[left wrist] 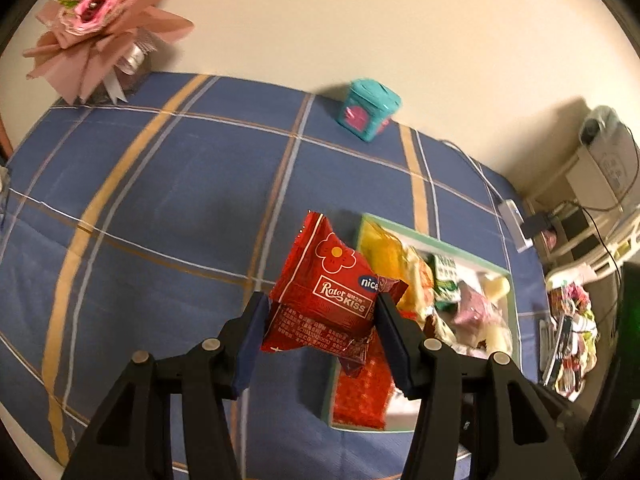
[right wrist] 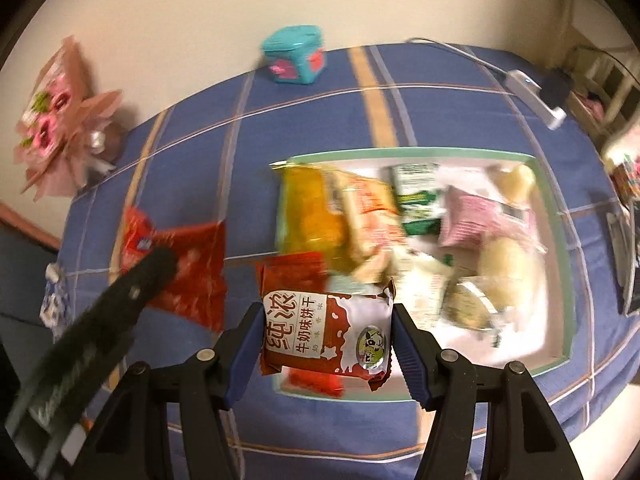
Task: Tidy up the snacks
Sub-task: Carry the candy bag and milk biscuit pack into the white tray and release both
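Left gripper [left wrist: 322, 312] jaws clamped on a red Rater Kiss snack packet [left wrist: 326, 294], held in the air just left of the green-rimmed snack box [left wrist: 434, 242]. Right gripper [right wrist: 325, 330] jaws clamped on a red-and-white milk biscuit packet [right wrist: 328, 334], held above the near-left corner of the snack box [right wrist: 558, 208]. The box sits on a blue plaid tablecloth [left wrist: 160, 208] and holds mixed snacks: a yellow packet [right wrist: 310, 208], a green carton [right wrist: 418, 196], a pink packet [right wrist: 476, 216], pale round pieces. In the right wrist view the left gripper [right wrist: 120, 300] with its red packet [right wrist: 192, 268] shows left of the box, blurred. Beyond the box, by the wall: a teal tin [left wrist: 368, 110], and far left a pink bouquet [left wrist: 100, 20].
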A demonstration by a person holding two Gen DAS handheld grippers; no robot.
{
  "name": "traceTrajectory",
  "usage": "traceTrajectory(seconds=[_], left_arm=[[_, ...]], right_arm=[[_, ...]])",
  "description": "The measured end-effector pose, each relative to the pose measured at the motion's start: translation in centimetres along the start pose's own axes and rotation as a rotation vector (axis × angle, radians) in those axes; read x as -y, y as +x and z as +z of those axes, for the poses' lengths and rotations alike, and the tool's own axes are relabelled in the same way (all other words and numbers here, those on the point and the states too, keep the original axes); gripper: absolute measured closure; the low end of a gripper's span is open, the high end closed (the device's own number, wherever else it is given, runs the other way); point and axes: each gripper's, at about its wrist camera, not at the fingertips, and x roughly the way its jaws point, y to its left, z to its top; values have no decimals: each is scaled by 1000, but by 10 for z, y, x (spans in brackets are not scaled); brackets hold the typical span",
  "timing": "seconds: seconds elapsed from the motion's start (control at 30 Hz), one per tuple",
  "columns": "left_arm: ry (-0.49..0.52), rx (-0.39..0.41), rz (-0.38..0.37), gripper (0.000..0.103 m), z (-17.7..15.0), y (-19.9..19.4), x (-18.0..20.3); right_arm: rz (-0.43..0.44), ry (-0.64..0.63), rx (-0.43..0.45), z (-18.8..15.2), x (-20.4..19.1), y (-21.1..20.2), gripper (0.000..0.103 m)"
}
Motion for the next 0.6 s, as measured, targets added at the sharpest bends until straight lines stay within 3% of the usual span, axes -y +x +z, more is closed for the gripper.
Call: traceTrajectory(seconds=[0.3,0.6], left_arm=[[101,-63,-57,47,-14,19,49],[196,-115,-66,47,-27,34,84]], right_arm=[[-51,166,22,14,70,-6,38],[-36,211,53,20,90,-12,38]])
